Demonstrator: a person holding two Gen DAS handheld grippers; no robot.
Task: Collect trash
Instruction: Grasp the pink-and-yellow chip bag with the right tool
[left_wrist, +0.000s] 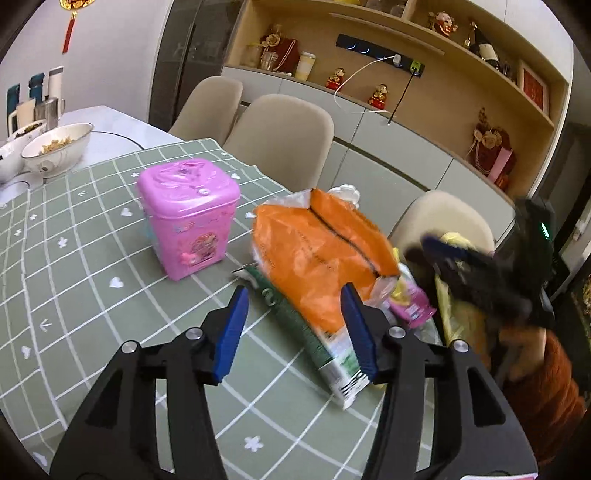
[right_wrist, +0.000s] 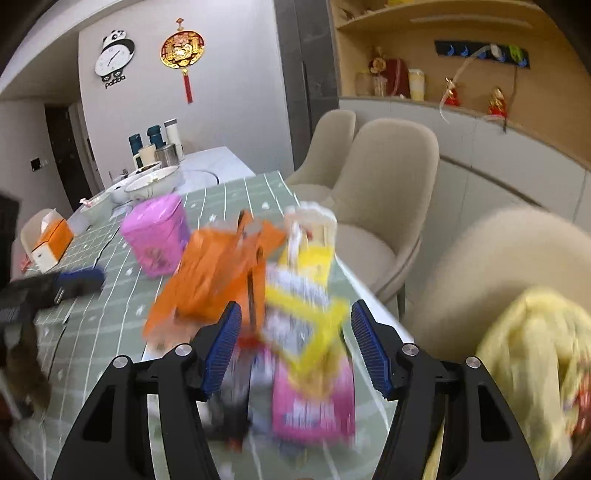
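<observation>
A pile of wrappers lies near the table's right edge: an orange bag (left_wrist: 325, 254) on top of a green-and-white packet (left_wrist: 314, 339), with a small pink packet (left_wrist: 410, 306) beside them. My left gripper (left_wrist: 295, 328) is open, its fingers either side of the green packet's near end, just above the table. A pink lidded bin (left_wrist: 188, 214) stands to the left. My right gripper (right_wrist: 295, 347) is open over a blurred yellow wrapper (right_wrist: 306, 295) and pink packet (right_wrist: 314, 402); the orange bag (right_wrist: 218, 277) and the bin (right_wrist: 155, 236) lie beyond. The right gripper shows blurred in the left wrist view (left_wrist: 476, 269).
A green checked tablecloth (left_wrist: 74, 258) covers the table. Bowls (left_wrist: 55, 147), cups and an orange tissue box (right_wrist: 51, 240) stand at the far end. Beige chairs (left_wrist: 280, 136) line the table's right side. A yellow bag (right_wrist: 535, 369) hangs at the lower right.
</observation>
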